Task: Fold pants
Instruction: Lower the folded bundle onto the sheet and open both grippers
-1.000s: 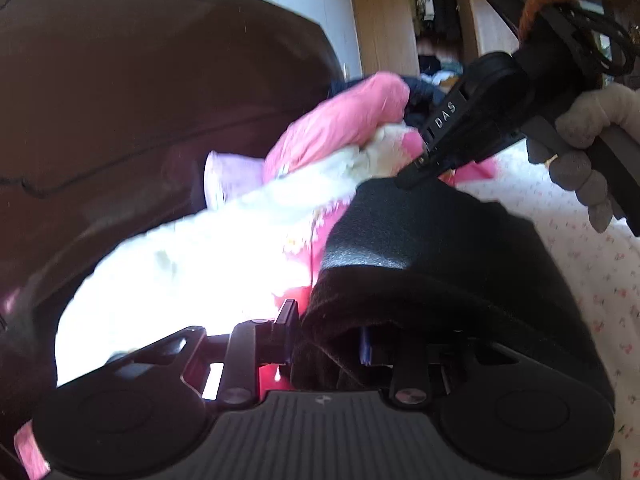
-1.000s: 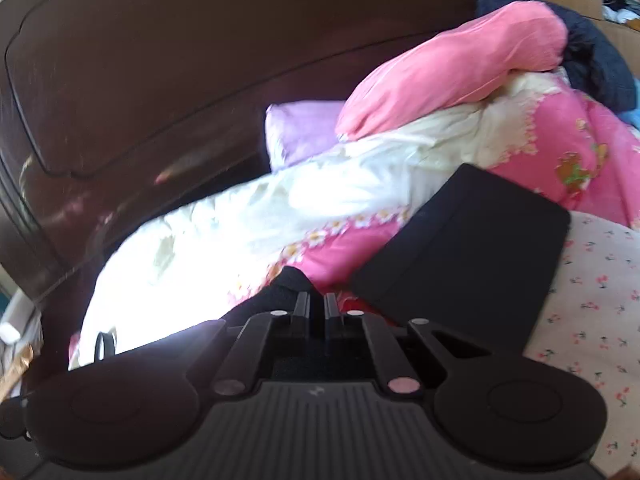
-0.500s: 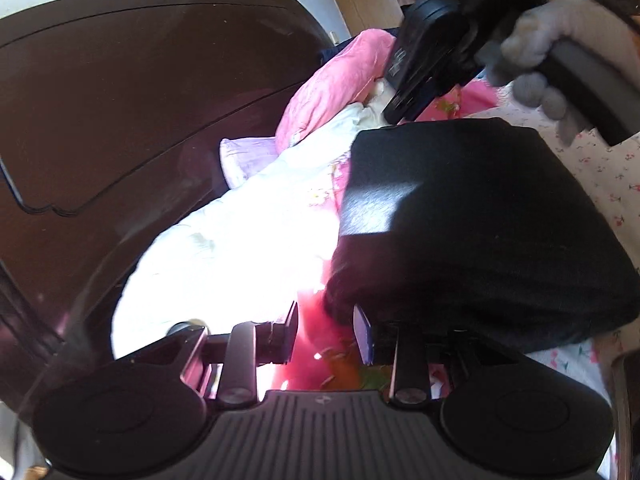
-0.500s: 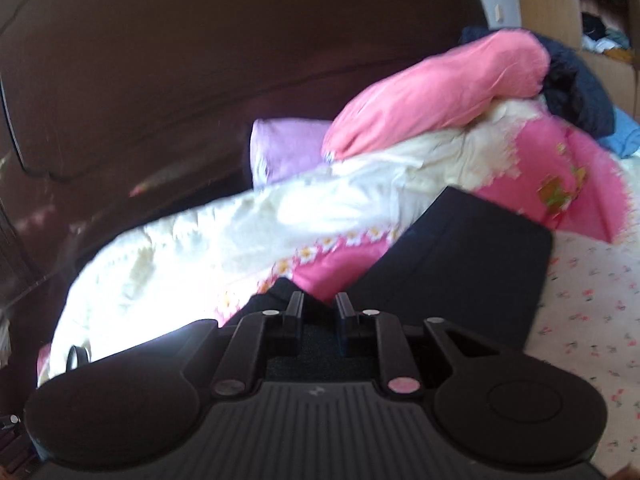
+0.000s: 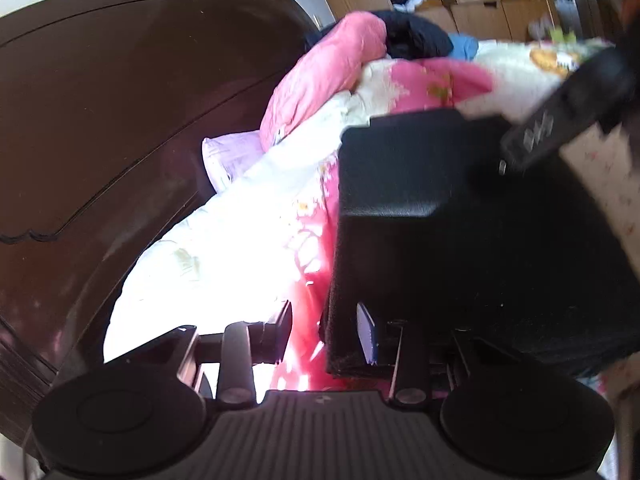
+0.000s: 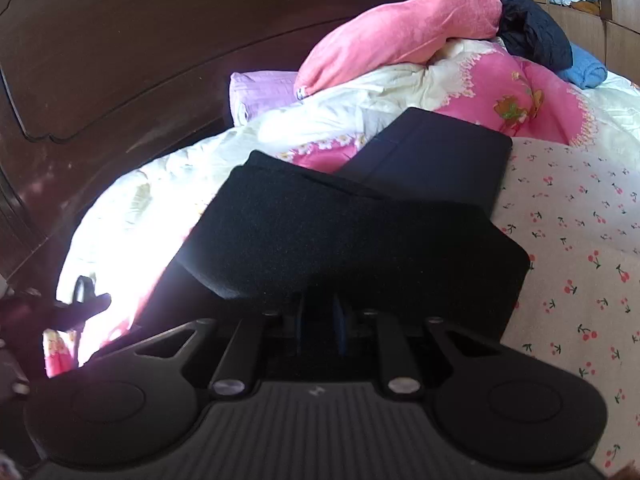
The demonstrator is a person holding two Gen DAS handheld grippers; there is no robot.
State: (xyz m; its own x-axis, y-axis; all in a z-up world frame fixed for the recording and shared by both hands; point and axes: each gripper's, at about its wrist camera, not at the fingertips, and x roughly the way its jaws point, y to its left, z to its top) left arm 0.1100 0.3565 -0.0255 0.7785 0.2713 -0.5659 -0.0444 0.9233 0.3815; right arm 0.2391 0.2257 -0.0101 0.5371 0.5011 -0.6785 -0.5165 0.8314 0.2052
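The black pants (image 5: 460, 216) lie folded into a thick stack on the bed; they also show in the right wrist view (image 6: 360, 240). My left gripper (image 5: 326, 330) is open, its fingers apart, with the near corner of the stack against the right finger. My right gripper (image 6: 320, 320) has its fingers close together at the near edge of the pants; the fabric hides the tips. The right gripper also shows blurred at the far right of the left wrist view (image 5: 560, 124), over the stack.
A pink and cream quilt (image 6: 440, 88) is heaped behind the pants, with a pink pillow (image 6: 400, 28), a lilac pillow (image 6: 264, 88) and dark clothes (image 6: 532, 36). A dark wooden headboard (image 5: 120, 120) rises at the left. A cherry-print sheet (image 6: 580, 264) covers the bed to the right.
My left gripper has opened and let go of the pants' edge. My right gripper has moved back toward me, so the folded stack now fills its view.
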